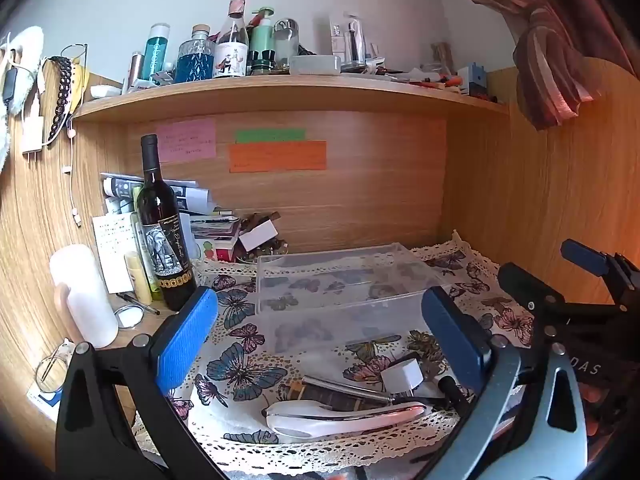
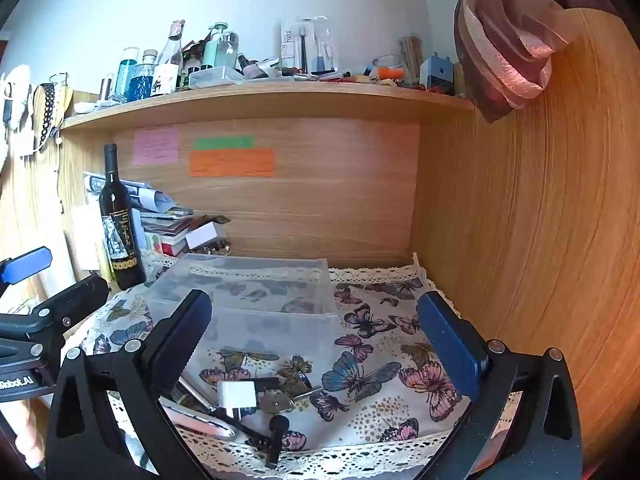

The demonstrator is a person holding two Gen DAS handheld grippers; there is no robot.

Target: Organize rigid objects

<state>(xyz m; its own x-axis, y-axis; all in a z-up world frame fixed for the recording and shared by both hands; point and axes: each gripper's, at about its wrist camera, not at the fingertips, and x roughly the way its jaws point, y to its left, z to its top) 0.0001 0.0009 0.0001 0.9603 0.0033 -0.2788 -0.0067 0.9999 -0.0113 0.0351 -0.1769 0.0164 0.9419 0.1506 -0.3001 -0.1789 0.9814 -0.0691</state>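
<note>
A clear plastic organizer box [image 1: 340, 280] [image 2: 256, 292] with compartments sits on a butterfly-print cloth [image 2: 372, 360]. In front of it lies a small pile: a white handled tool [image 1: 344, 414], a white charger cube [image 1: 402, 374] [image 2: 237, 394], a metal rod [image 1: 344, 388], keys [image 2: 276, 402] and a black stick [image 2: 276, 436]. My left gripper [image 1: 320, 332] is open and empty above the pile. My right gripper [image 2: 316, 340] is open and empty, with the pile near its left finger. The right gripper also shows in the left wrist view [image 1: 576, 280].
A dark wine bottle [image 1: 162, 232] [image 2: 120, 224] stands left of the box, with a white cylinder [image 1: 84, 296], papers and books [image 1: 208, 224] nearby. A crowded shelf [image 1: 288, 92] runs overhead. Wooden walls close the back and right [image 2: 520, 240]. A curtain [image 2: 508, 40] hangs at upper right.
</note>
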